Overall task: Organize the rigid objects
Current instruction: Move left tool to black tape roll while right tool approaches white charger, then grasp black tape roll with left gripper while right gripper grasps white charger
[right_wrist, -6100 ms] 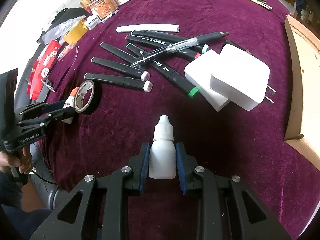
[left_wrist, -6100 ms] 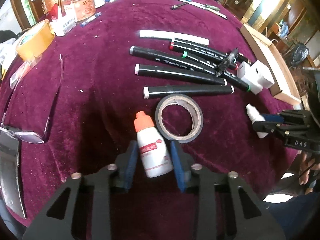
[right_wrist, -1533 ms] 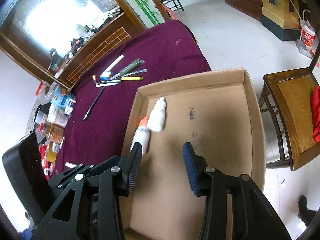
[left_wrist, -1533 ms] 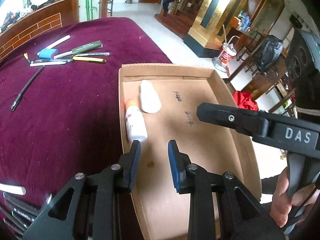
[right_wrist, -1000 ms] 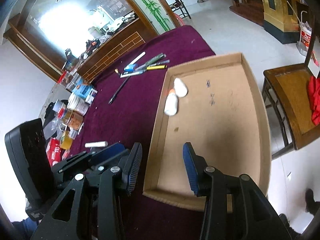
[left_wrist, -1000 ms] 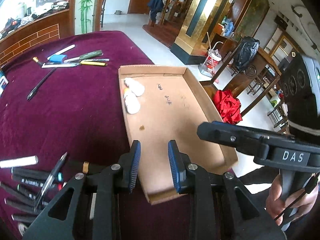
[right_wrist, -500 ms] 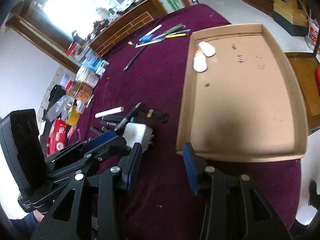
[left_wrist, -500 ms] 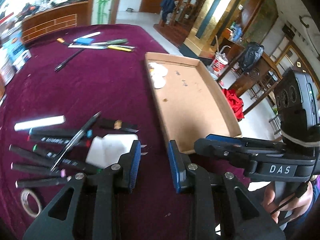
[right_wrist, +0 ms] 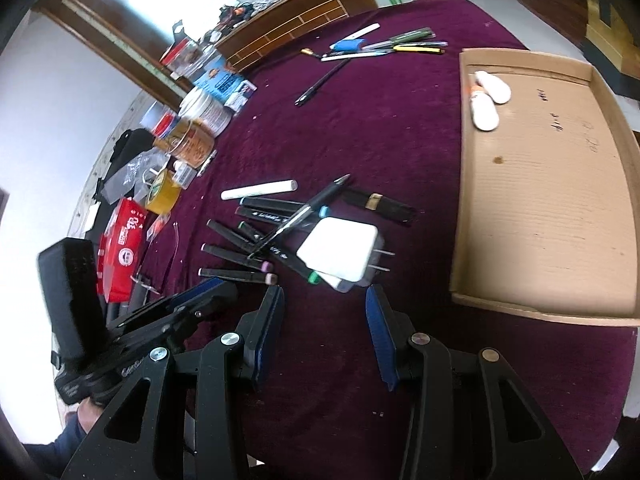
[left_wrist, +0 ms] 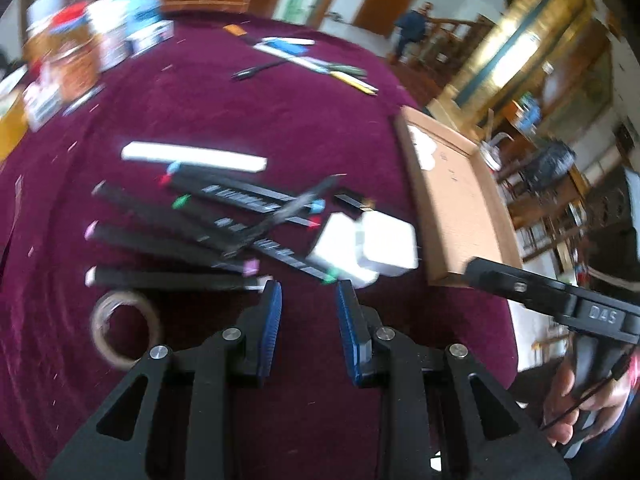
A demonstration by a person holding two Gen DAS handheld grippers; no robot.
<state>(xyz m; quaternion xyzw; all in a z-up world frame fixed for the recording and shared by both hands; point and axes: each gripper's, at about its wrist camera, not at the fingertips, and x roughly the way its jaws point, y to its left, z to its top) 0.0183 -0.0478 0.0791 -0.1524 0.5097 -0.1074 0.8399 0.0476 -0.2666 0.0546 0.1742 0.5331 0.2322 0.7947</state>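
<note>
The left hand-held gripper (left_wrist: 308, 300) hangs empty, its jaws narrowly apart; the right hand-held gripper (right_wrist: 324, 304) is empty too, jaws somewhat wider. Just beyond both, two stacked white square plug chargers (right_wrist: 340, 256) lie on the purple velvet table (right_wrist: 360, 128). Left of them lie black markers (right_wrist: 240, 274). Two white bottles (right_wrist: 486, 112) lie in the far-left corner of the brown cardboard tray (right_wrist: 560, 216) on the right.

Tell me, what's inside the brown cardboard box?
Inside the cardboard box lie two small white bottles, side by side near its far corner; one has an orange cap. The rest of the floor shows only pen scribbles and a small stain. Nothing else is hidden in there.
</note>
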